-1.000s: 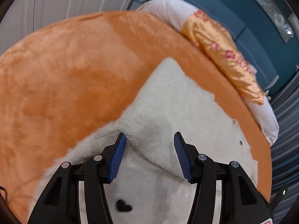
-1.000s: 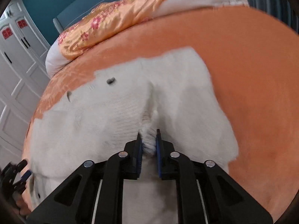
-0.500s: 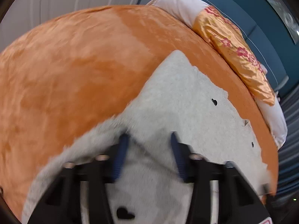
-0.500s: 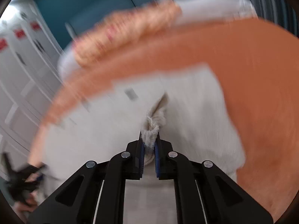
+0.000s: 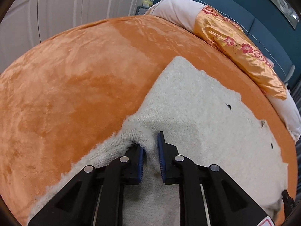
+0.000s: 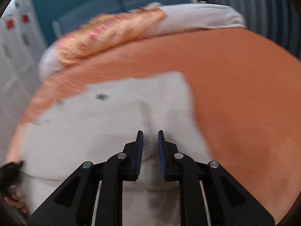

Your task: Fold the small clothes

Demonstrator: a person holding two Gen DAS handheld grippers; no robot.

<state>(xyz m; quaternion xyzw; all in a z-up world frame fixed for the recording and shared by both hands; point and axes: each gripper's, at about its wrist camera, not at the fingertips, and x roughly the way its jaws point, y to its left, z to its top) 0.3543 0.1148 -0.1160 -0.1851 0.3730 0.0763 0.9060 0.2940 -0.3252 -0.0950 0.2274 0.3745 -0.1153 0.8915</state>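
A cream knitted garment (image 5: pixel 197 103) with small dark buttons lies spread on the orange bed cover (image 5: pixel 75 79). My left gripper (image 5: pixel 151 156) has closed on a raised fold of the knit near its left edge; the wool bunches between the blue pads. In the right wrist view the same garment (image 6: pixel 112 116) lies flatter under my right gripper (image 6: pixel 150 150), whose jaws stand a little apart with cloth between them; the view is blurred. The left gripper shows as a dark shape at the lower left edge (image 6: pixel 9 173).
A white pillow roll (image 5: pixel 175 9) with an orange floral cover (image 5: pixel 240 50) lies along the bed's far side, against a teal headboard (image 5: pixel 263 22). White wardrobe doors (image 5: pixel 65 7) stand beyond the bed's left side.
My left gripper went from wide open to closed on a fold of the knit. My right gripper, shut on a lifted pinch of cloth, has parted slightly and the cloth has dropped flatter.
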